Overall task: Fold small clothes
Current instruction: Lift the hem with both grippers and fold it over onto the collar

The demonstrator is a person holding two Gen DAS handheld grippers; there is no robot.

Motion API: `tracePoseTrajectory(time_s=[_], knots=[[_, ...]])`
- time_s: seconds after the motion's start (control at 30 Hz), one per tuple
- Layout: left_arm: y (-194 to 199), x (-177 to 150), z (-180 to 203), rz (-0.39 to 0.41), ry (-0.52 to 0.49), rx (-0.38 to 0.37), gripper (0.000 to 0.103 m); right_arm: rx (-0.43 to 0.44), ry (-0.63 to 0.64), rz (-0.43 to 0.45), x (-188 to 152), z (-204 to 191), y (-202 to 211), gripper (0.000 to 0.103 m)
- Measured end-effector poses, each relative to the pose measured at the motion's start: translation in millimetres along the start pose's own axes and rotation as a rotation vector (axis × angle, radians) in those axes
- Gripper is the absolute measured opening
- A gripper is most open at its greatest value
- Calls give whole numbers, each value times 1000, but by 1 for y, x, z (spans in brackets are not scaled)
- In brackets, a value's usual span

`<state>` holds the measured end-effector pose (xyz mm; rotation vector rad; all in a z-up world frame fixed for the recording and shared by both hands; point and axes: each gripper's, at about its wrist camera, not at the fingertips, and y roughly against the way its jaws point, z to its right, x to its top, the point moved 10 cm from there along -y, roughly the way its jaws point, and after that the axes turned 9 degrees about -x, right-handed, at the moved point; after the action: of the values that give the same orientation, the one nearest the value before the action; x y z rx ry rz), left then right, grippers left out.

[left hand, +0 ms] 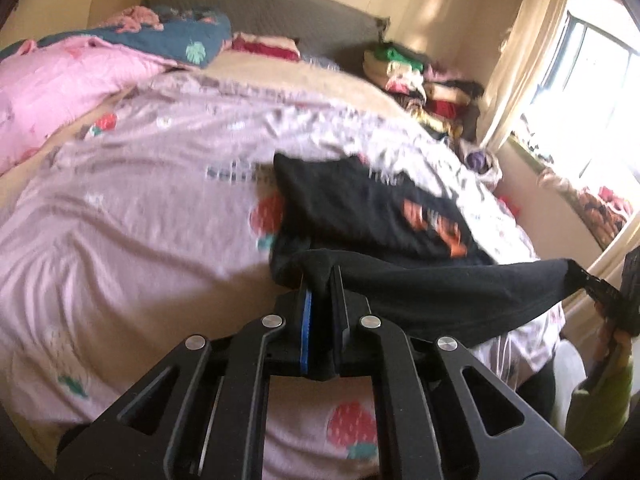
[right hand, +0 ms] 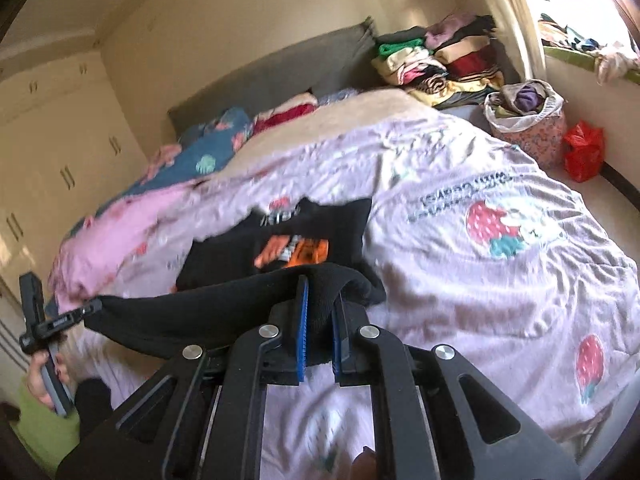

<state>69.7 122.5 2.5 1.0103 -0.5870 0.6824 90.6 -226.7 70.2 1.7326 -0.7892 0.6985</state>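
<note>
Left gripper (left hand: 320, 280) clenched on one corner of the black shirt (left hand: 360, 208); I see cloth bunched between its blue pads. The hem hangs taut between my two hands, the rest lying on the strawberry bedsheet (left hand: 140, 208), print side up. Right gripper (right hand: 320, 292) likewise clamped on the opposite corner. Risks as I judge them: uneven pull skews the fold; thick bunching could slip from either grip; dragging may ruck the sheet beneath.
</note>
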Motion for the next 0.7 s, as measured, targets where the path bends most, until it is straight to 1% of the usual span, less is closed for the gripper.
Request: tracePoseTrajectory(time_s=[0.13,0.3,0.5,0.7], knots=[[-4,25,1,41,19,-12,2,-16,-17,22,20,-2,-11,8],[-11,52,1,76,12,-2,2,-39,8,52,46,-9,-26,8],[-31,81,-6,91,34,0,2,-76,34,41,70,-11,-56,8],[-52,99,-15,95,40,22,2,-112,43,35,85,-11,-86,8]])
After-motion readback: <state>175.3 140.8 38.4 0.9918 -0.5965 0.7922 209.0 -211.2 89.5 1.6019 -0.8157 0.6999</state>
